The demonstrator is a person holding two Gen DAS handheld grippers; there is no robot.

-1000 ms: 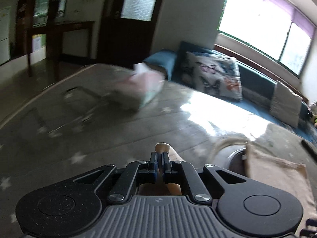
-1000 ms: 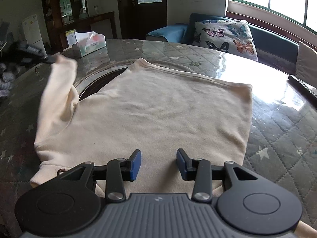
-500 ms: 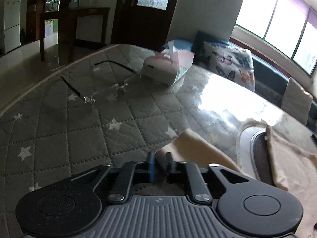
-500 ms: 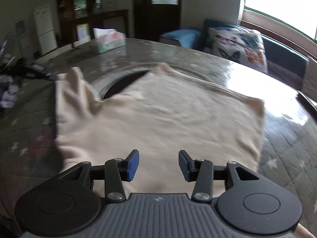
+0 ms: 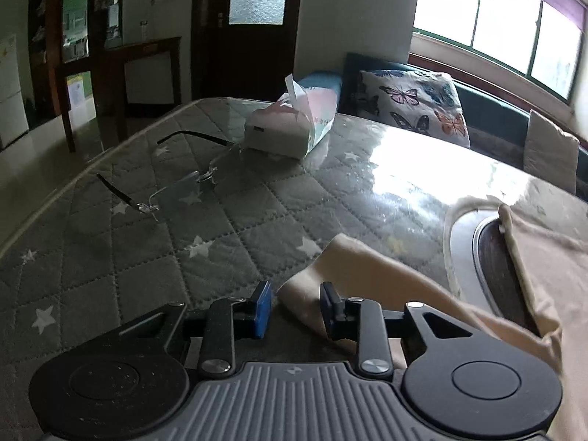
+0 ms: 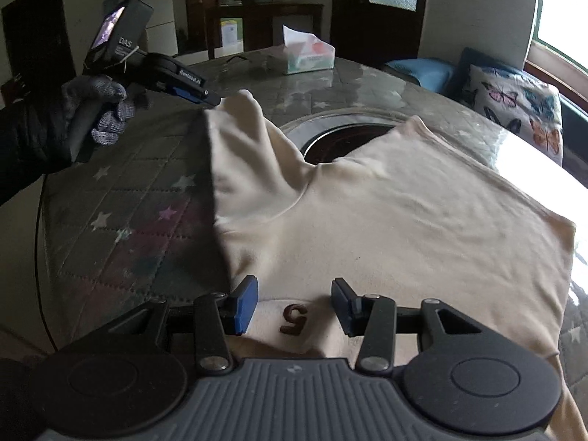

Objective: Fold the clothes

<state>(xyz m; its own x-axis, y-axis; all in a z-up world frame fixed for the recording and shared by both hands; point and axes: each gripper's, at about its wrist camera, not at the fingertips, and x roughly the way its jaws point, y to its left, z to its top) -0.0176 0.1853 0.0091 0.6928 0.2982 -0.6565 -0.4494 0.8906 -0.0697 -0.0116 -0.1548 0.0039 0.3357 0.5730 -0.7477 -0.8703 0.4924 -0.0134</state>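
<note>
One big round table fills the room, with a grey quilted cover full of white stars. One cream shirt lies spread flat across it, partly over a dark round hole in the middle of the table. One sleeve of the shirt sticks out to the side and is a bit bunched up.

There are two claws. The right claw hangs just over the near edge of the shirt, where a brown number 5 shows. Its jaws stand apart and they pinch nothing; they have just been opening a little. The left claw has its jaws apart too, and they have just been opening. The tip of the sleeve lies between them, but it looks loose, though that spot is dim and I may be wrong.

One tissue box sits at the far side of the table.

Only the left camera clearly shows one pair of glasses lying open near the box. Only the right camera shows the whole shirt, the 5, and a gloved hand holding the left claw by the sleeve tip.
</note>
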